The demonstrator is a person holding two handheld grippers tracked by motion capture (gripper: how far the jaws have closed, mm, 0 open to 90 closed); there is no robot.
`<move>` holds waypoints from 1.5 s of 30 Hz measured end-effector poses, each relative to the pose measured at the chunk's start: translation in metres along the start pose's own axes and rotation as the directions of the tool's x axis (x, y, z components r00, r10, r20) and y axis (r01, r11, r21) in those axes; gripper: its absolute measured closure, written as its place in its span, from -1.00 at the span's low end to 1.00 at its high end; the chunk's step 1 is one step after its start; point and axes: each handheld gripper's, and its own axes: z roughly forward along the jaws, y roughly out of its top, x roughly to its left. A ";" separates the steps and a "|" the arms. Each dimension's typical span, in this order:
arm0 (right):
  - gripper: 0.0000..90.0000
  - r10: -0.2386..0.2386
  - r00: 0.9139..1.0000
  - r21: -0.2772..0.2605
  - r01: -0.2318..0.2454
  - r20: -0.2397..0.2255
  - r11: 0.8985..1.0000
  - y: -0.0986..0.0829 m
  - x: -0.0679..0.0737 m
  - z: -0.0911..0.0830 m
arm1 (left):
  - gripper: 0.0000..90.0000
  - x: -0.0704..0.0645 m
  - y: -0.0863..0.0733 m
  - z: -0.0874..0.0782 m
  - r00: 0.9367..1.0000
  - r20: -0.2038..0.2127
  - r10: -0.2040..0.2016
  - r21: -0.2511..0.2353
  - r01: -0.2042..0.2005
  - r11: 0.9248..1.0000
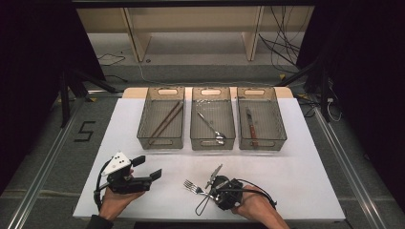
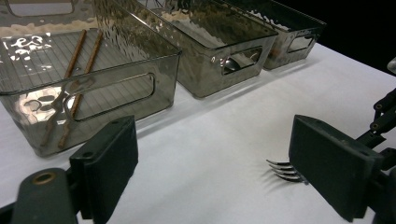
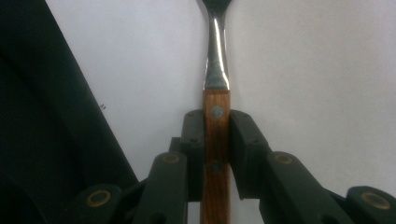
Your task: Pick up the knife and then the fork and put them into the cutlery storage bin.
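Here, item by item.

Right gripper (image 1: 213, 187): low on the table (image 1: 296, 157), in the person's right hand (image 1: 253, 206); jaws clamped on the wooden handle of a fork (image 3: 216, 135), one jaw pressed to each side of it. Steel neck running straight ahead of the jaws in the right gripper view; tines (image 1: 190, 185) out past the jaw tips in the high view, pointing toward the left gripper, just above or on the white top, cannot tell which.

Left gripper (image 1: 146, 168): well apart from the right one, held in the left hand (image 1: 116, 199); jaws wide apart, nothing between them but bare table. Grey three-cornered plate on top.

Fork tines (image 2: 283, 170) seen again in the left gripper view, just inside its right-hand jaw, not touching it.

Three smoked clear bins in a row beyond both grippers:
- bin ahead of the left gripper (image 1: 161, 138): chopsticks (image 1: 167, 119), lying slantwise.
- middle bin (image 1: 212, 140): spoon (image 1: 211, 127), bowl toward the near wall.
- bin beyond the right gripper (image 1: 261, 139): knife (image 1: 251, 127) with brown handle, lengthwise.

Bins side by side, near one another, all well ahead of the fork.
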 end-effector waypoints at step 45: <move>0.72 0.364 0.929 -0.389 -0.312 0.066 0.867 -0.022 -0.119 -0.098 | -0.66 0.002 -0.001 0.000 1.000 -0.011 -0.016 -0.009 0.016 1.000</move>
